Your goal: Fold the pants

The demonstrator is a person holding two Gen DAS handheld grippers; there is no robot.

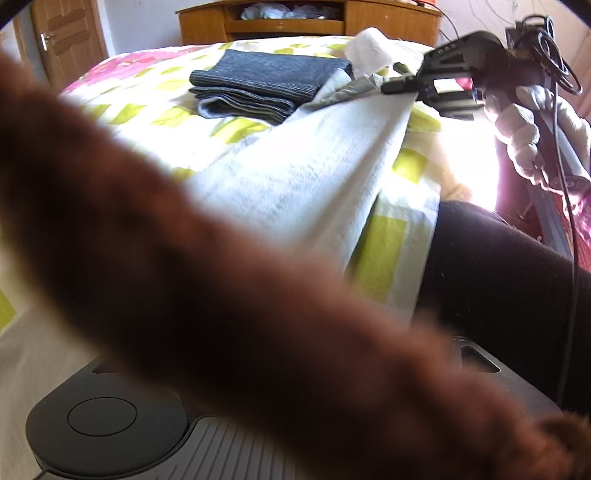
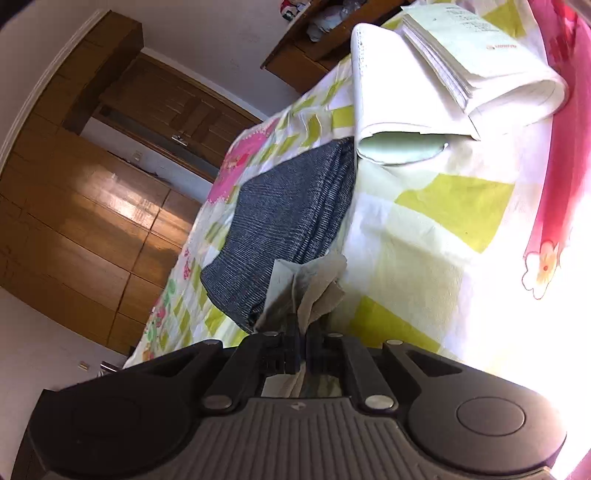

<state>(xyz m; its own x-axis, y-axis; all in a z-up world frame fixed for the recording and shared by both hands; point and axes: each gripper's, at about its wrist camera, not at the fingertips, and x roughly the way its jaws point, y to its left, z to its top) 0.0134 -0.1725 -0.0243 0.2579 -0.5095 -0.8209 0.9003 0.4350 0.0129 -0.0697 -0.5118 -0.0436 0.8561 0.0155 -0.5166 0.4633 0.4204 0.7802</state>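
Note:
Pale whitish-grey pants (image 1: 314,173) stretch across the bed from lower left up to the right gripper (image 1: 391,88), which is shut on one end of them. In the right wrist view that gripper (image 2: 304,332) has its jaws closed on a bunched grey-white fabric end (image 2: 310,288). A blurred brown band (image 1: 221,295) covers the left gripper's fingers in the left wrist view, so I cannot tell how they stand.
Folded dark grey-blue pants (image 1: 266,79) lie on the quilt (image 1: 147,107), also in the right wrist view (image 2: 288,221). Stacked papers and white folded cloth (image 2: 461,70) sit farther back. A wooden headboard shelf (image 1: 306,22) and wardrobes (image 2: 92,206) stand behind.

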